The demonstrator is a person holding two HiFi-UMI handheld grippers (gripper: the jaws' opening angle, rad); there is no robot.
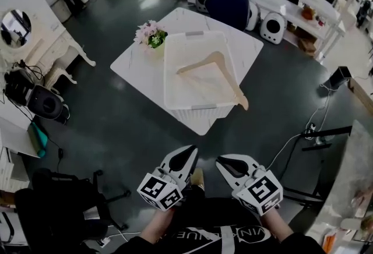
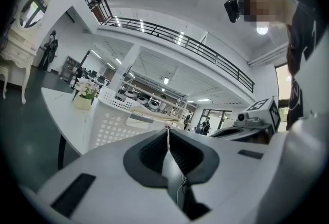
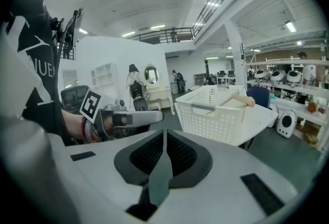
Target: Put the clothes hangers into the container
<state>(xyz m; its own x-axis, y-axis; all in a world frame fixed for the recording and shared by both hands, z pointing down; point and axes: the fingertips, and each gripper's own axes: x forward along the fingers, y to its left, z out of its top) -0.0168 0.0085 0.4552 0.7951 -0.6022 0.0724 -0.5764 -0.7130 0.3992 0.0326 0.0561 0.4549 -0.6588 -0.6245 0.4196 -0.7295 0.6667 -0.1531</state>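
Note:
A wooden clothes hanger (image 1: 217, 75) lies inside the white perforated container (image 1: 175, 81) on the white table (image 1: 131, 63); one end (image 1: 243, 103) sticks out over the container's near right corner. In the right gripper view the hanger end (image 3: 241, 101) pokes above the container (image 3: 205, 115). The left gripper view shows the container (image 2: 110, 120) beyond its jaws. My left gripper (image 1: 190, 151) and right gripper (image 1: 220, 161) are held low, close to my body, well short of the table. Both are shut with nothing between the jaws.
A small pot of pink flowers (image 1: 150, 34) stands on the table beside the container's far left corner. A blue chair (image 1: 228, 7) is behind the table. A black office chair (image 1: 58, 200) sits at my left, cables (image 1: 309, 124) run across the floor at right.

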